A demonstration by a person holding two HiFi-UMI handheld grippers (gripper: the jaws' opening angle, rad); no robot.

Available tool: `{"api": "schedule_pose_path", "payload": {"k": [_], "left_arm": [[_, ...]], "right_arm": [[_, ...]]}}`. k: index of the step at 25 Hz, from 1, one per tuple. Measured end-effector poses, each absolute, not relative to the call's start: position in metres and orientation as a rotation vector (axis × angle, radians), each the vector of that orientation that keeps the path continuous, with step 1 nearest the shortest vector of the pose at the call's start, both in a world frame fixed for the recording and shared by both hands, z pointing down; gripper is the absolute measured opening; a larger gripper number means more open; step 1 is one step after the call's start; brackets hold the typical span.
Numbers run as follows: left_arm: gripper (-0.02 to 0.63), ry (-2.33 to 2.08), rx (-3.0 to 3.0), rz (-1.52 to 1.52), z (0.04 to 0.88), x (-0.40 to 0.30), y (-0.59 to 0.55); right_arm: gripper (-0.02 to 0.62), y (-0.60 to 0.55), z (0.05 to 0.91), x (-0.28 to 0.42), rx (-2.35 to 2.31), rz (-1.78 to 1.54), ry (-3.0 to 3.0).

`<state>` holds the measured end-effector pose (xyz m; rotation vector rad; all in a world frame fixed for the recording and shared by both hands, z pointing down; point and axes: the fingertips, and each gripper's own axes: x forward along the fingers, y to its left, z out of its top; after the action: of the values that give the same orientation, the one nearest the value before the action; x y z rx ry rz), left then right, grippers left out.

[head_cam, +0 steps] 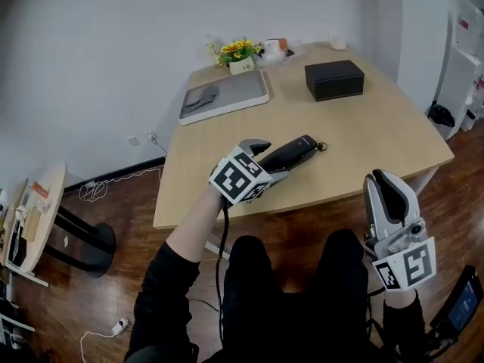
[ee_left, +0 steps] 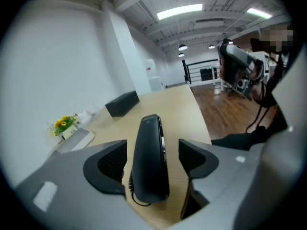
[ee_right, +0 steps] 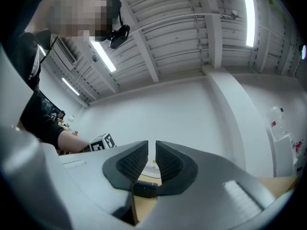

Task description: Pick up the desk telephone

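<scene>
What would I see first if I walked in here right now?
First, the black phone handset lying near the front edge of the wooden desk, with the left gripper open around it. Next, the right gripper, held off the desk's right side, shut and empty. Farther back sit a black box and yellow flowers.

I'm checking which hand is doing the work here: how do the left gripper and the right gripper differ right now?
On the left gripper the jaws stand wide apart around the black telephone handset, not clamped on it; on the right gripper they are nearly together, with nothing between them. The left gripper reaches over the wooden table; the right gripper is held off its near edge. Both carry a square-marker cube.
</scene>
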<state>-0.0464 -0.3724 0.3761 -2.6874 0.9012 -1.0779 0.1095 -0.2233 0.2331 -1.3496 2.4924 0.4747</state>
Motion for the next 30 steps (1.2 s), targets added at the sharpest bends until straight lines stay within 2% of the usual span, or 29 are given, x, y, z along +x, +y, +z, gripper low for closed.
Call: {"api": "schedule_pose_path", "payload": {"k": [4,9,20,30], "left_arm": [[0.322,0.721,-2.661,-1.425,0.412,-0.047,-0.384],[0.281,0.583,-2.764,-1.534,0.432,-0.045,-0.387],[0.270,0.663,-2.826,-1.355,0.429,-0.042,-0.390],[0.267,0.957,-2.563,-1.093,0.407,-0.051,-0.392]], "right_arm": [[0.051,-0.249,0.236,0.108,-1.345,0.452,2.491],[0.051,-0.271,0.253,0.107,-1.342,0.400,2.519],[0.029,-0.281,0.271,0.108,-1.346,0.328,2.529],[0.028,-0.275,0.257,0.113,-1.341,0.361,2.506]]}}
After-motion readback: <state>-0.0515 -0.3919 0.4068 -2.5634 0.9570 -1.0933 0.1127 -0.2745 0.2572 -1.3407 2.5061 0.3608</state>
